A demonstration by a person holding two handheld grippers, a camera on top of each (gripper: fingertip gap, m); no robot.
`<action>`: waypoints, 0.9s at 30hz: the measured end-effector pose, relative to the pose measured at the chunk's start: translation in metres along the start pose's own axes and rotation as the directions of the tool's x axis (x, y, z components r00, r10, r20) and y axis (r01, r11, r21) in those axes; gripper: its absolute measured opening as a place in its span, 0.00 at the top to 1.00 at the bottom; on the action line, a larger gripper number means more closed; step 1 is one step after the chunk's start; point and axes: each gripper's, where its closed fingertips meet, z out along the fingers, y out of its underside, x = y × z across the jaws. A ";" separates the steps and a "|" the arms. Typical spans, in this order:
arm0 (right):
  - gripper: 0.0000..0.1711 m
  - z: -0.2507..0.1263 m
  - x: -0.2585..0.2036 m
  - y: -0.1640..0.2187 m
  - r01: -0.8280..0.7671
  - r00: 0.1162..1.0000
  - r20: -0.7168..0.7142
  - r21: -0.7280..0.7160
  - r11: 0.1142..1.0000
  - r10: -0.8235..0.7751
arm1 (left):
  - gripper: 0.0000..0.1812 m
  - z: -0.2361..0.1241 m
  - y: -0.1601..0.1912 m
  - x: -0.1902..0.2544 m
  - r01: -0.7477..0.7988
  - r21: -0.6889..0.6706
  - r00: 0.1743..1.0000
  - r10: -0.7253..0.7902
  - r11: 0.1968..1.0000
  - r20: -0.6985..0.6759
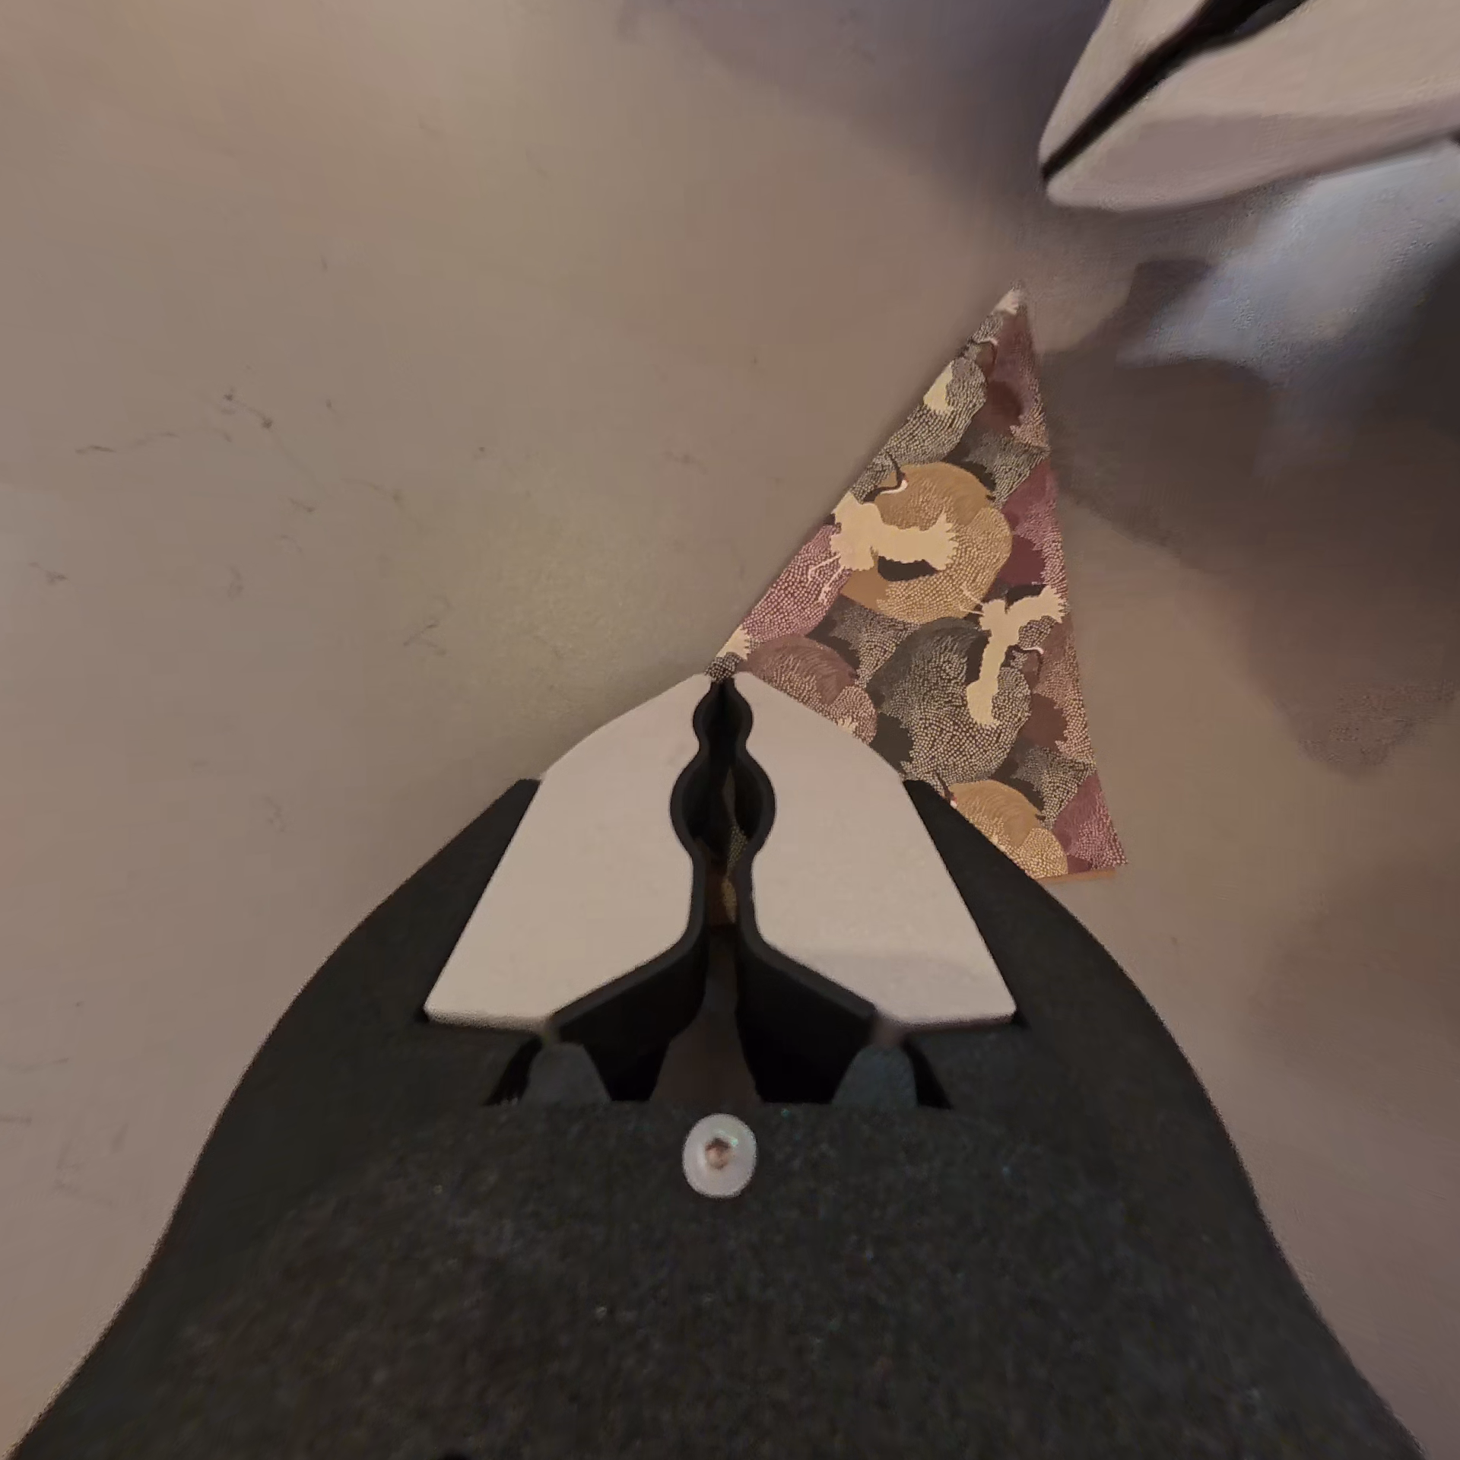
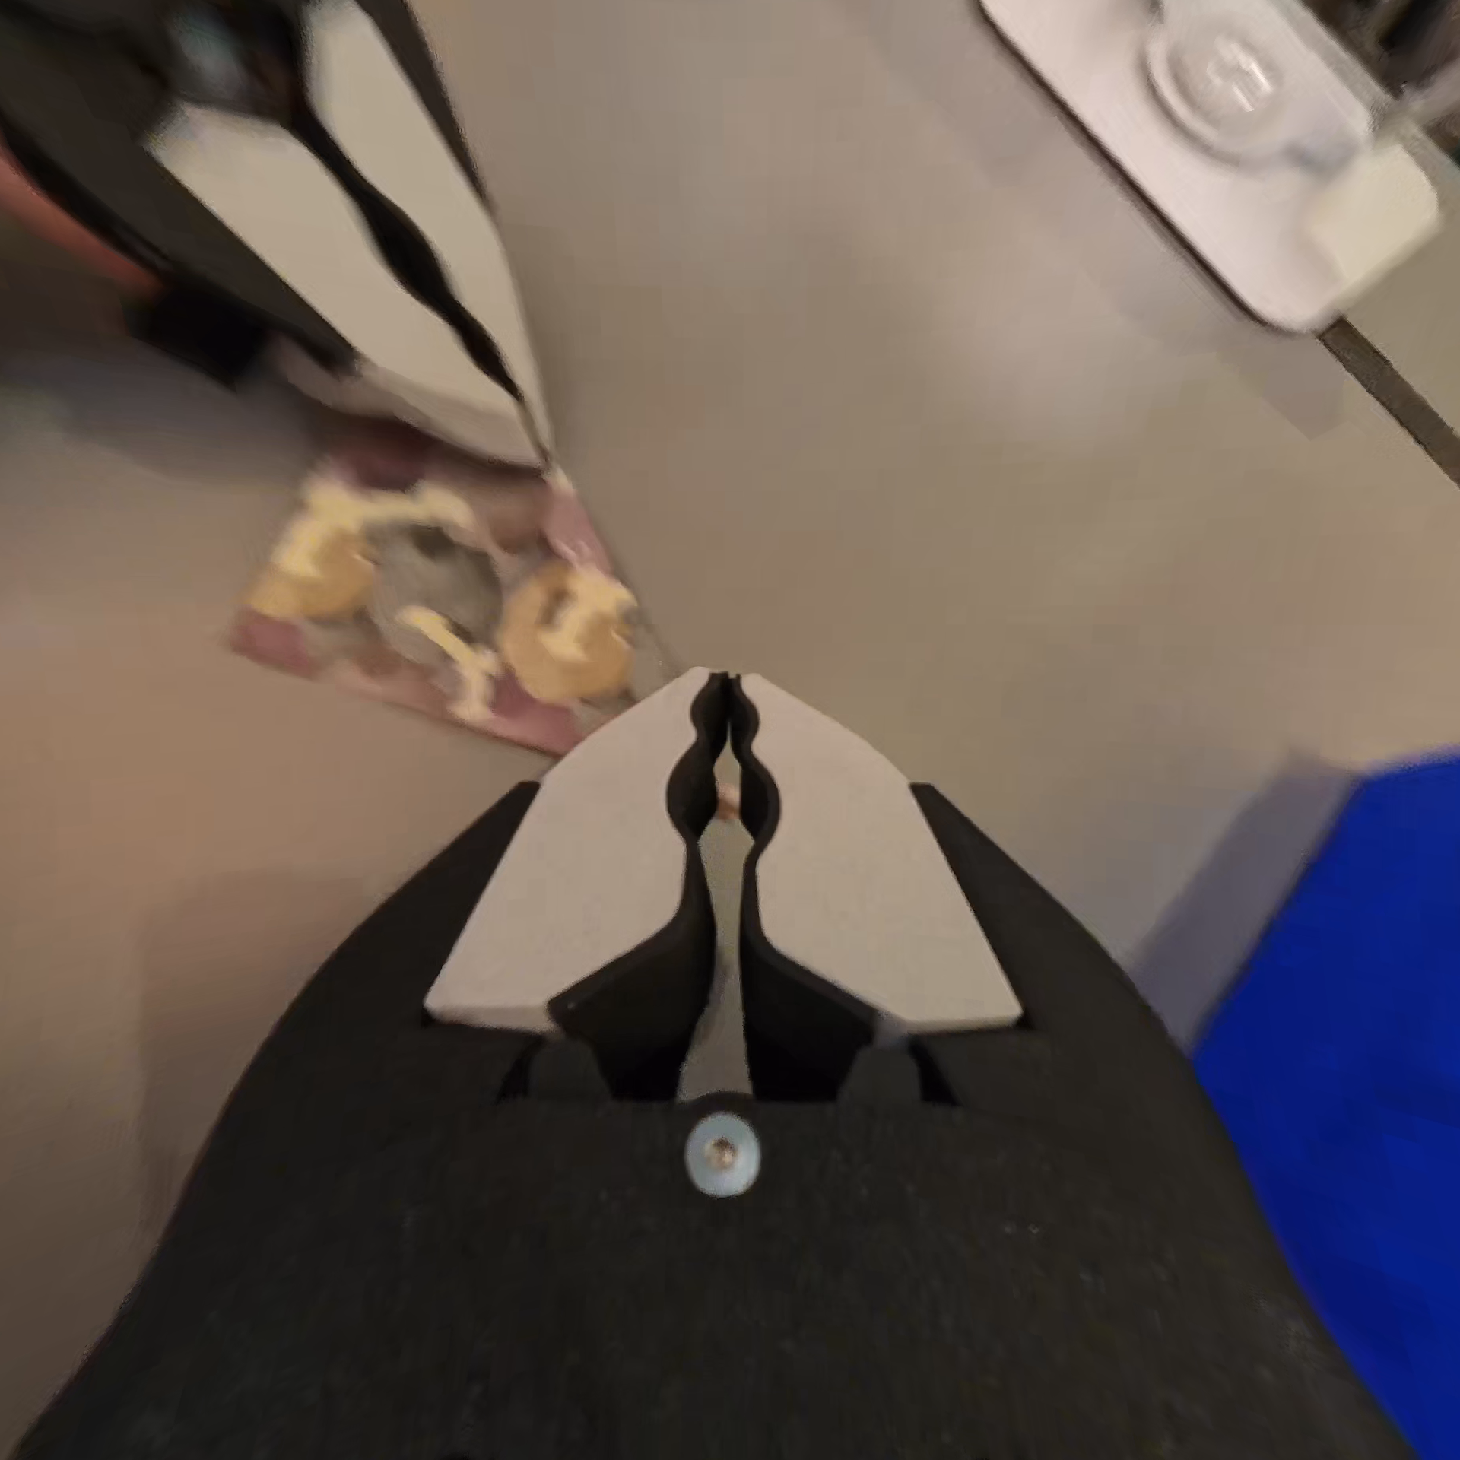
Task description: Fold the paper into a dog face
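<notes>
I am seeing the patterned paper (image 1: 940,632) lying flat on the counter (image 1: 355,395) as a folded triangle, sitting right of centre in my left wrist view and at centre left in my right wrist view, where it is blurring. My left gripper (image 1: 723,686) is pinching shut on the paper's near corner, with a strip of the print showing in the slot between its pads. My right gripper (image 2: 727,679) is hovering with its tips pressed together, just beside the paper's lower right edge; a small tan speck is sitting in its slot, and I cannot tell what it is. At the upper right a white device (image 2: 1232,150) is resting on the counter, and a blue object (image 2: 1359,1027) is filling the right edge.
</notes>
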 end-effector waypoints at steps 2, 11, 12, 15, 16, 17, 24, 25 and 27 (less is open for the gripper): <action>1.00 0.016 -0.021 -0.007 0.014 0.996 0.093 0.003 1.000 -0.014 | 1.00 0.000 0.000 0.001 0.002 -0.001 1.000 -0.002 1.000 0.009; 1.00 0.059 -0.044 -0.001 0.140 0.979 0.155 -0.044 0.989 -0.131 | 1.00 0.000 0.001 0.001 -0.025 -0.010 0.999 0.025 1.000 0.045; 1.00 0.061 -0.045 -0.003 0.158 0.977 0.151 -0.027 0.987 -0.152 | 1.00 0.000 0.001 0.001 -0.031 -0.015 0.999 0.032 0.999 0.041; 1.00 0.061 -0.045 -0.004 0.174 0.973 0.161 -0.023 0.985 -0.168 | 1.00 0.000 -0.001 0.007 -0.085 -0.040 0.996 0.085 0.996 -0.008; 1.00 0.061 -0.045 -0.004 0.168 0.972 0.173 -0.018 0.986 -0.162 | 1.00 0.000 -0.005 0.010 -0.120 -0.035 0.992 0.119 0.992 -0.028; 1.00 0.061 -0.045 -0.004 0.151 0.972 0.186 -0.017 0.988 -0.145 | 1.00 0.000 -0.009 0.015 -0.159 -0.022 0.986 0.157 0.987 -0.055; 1.00 0.061 -0.045 -0.004 0.145 0.973 0.185 -0.015 0.989 -0.140 | 1.00 0.019 -0.019 0.017 -0.263 -0.058 0.958 0.253 0.963 -0.137; 1.00 0.061 -0.045 -0.004 0.140 0.973 0.188 -0.015 0.990 -0.134 | 1.00 0.019 -0.019 0.017 -0.276 -0.060 0.953 0.265 0.959 -0.145; 1.00 0.061 -0.045 -0.004 0.133 0.973 0.193 -0.015 0.991 -0.128 | 1.00 0.017 -0.017 0.015 -0.314 -0.066 0.943 0.303 0.947 -0.138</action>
